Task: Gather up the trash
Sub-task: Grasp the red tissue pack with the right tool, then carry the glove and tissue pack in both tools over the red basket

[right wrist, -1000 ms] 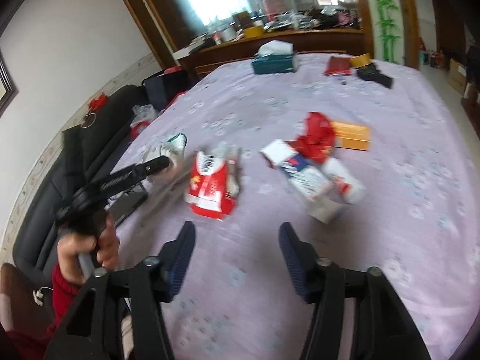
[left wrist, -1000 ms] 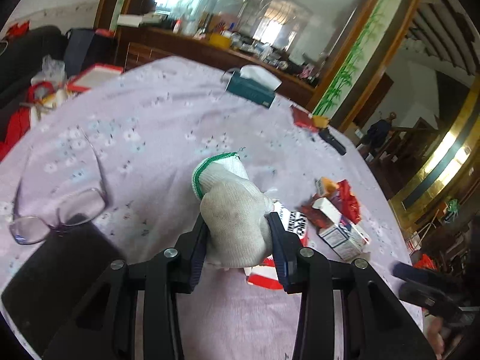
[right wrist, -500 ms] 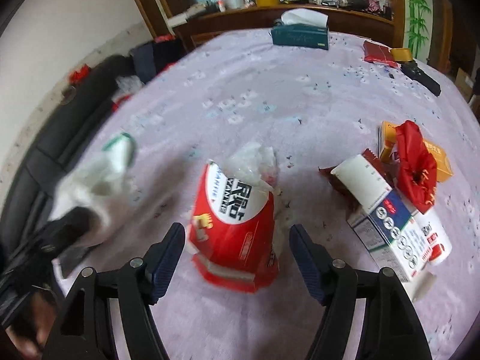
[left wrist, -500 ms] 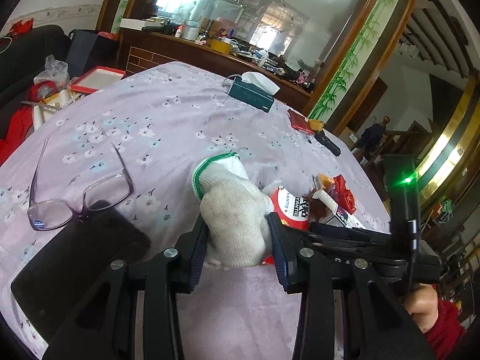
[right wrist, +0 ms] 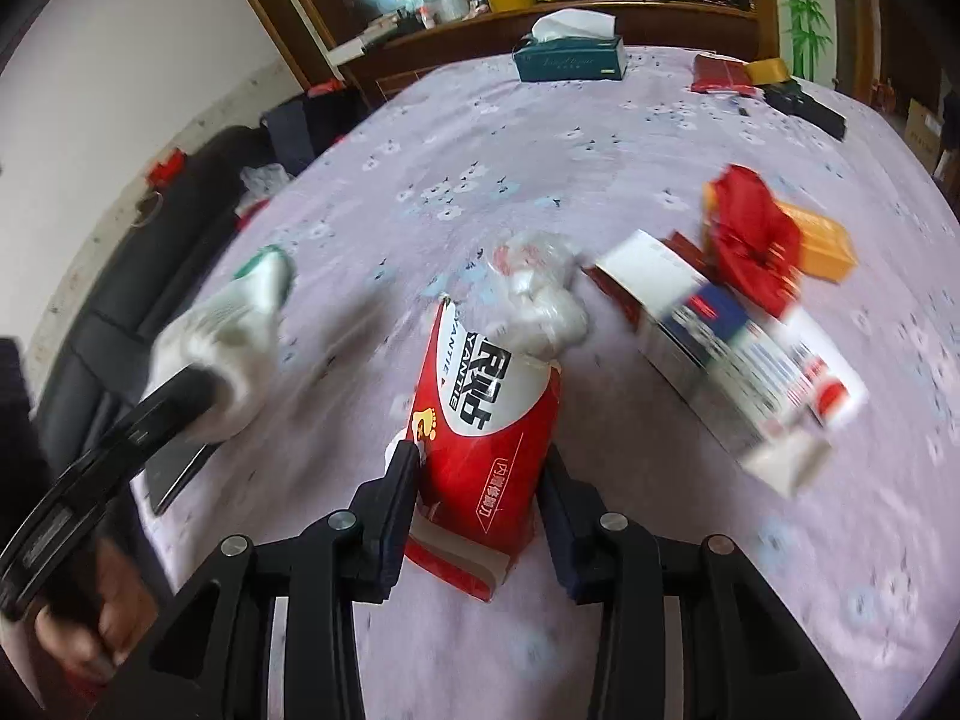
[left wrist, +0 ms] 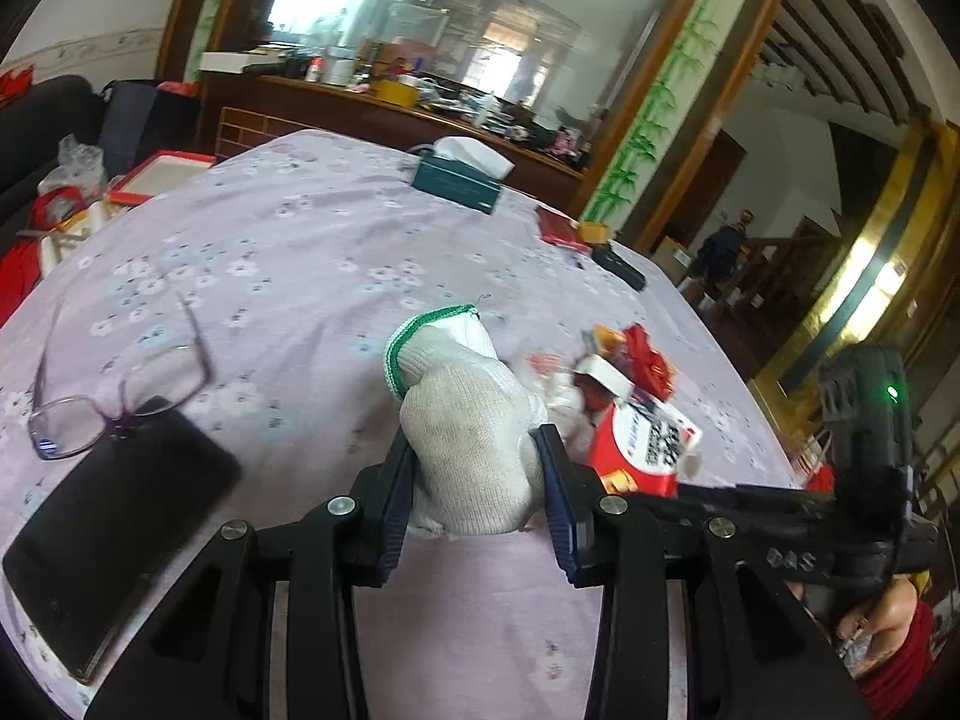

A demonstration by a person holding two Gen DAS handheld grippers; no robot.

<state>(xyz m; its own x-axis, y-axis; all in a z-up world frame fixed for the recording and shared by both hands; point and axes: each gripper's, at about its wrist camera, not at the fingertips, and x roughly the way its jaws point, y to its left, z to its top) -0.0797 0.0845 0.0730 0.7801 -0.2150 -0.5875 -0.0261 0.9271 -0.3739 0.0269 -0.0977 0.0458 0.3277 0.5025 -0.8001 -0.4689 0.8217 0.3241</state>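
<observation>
Between the right gripper's point(right wrist: 480, 504) just-closing jaws, the red pack point(right wrist: 480, 432) is clasped on the cloth point(right wrist: 540, 138), long axis running straight ahead, while a glove point(left wrist: 474, 450) is held by the left gripper point(left wrist: 480, 504).

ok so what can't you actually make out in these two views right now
- Blue and white carton, right wrist view: motion blur, print unreadable.
- Black phone, left wrist view: lower end cut off by the frame's dark edge.
- Glove, left wrist view: its lower end hidden between the left hand-held gripper fingers.
</observation>
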